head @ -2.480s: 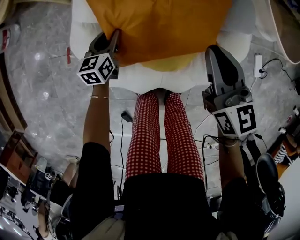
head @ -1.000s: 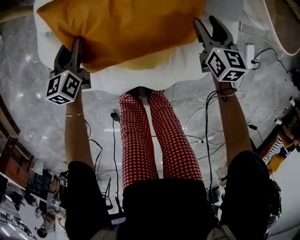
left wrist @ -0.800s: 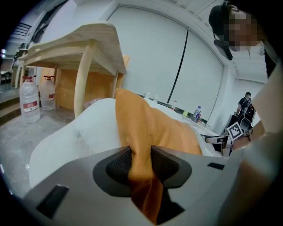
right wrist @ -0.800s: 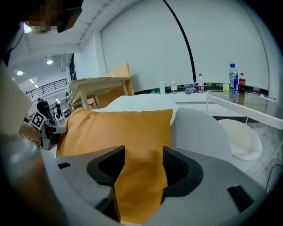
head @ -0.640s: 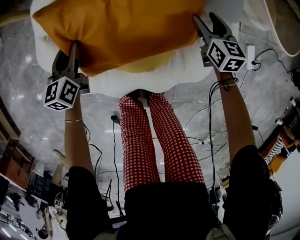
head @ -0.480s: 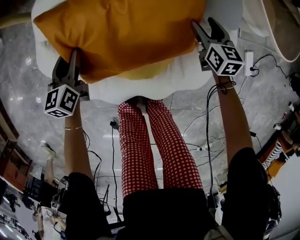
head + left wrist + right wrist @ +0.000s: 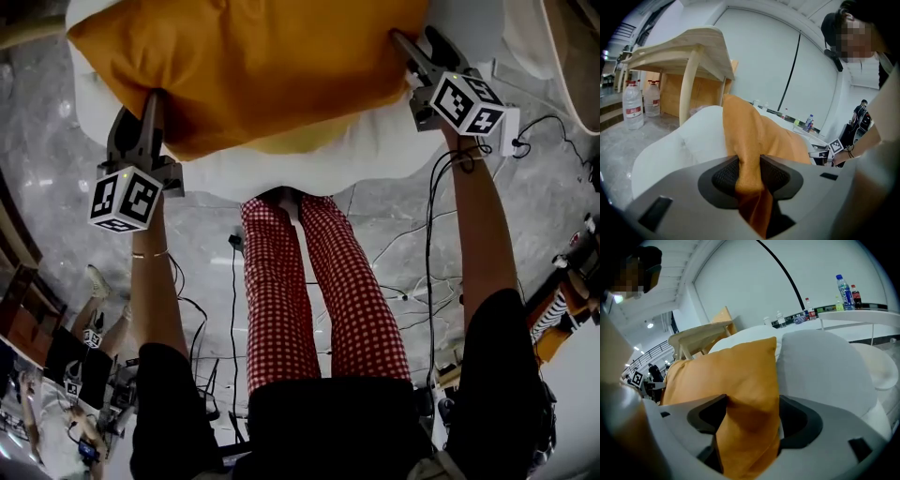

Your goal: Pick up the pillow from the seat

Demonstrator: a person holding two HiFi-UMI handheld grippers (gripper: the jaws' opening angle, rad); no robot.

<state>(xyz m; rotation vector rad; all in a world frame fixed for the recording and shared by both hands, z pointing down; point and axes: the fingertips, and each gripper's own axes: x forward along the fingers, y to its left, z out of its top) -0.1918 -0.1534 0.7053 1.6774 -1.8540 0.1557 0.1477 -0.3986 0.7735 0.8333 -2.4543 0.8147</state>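
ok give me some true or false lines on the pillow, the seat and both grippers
1. The left gripper is clamped on a corner of the pillow. True.
2. The pillow is blue. False: it is orange.
3. The right gripper is shut with nothing in it. False: its jaws stand wide and have just been opening, with a pillow corner between them.
4. The seat behind the pillow is white. True.
5. The person's trousers are plain black. False: they are red and white check.
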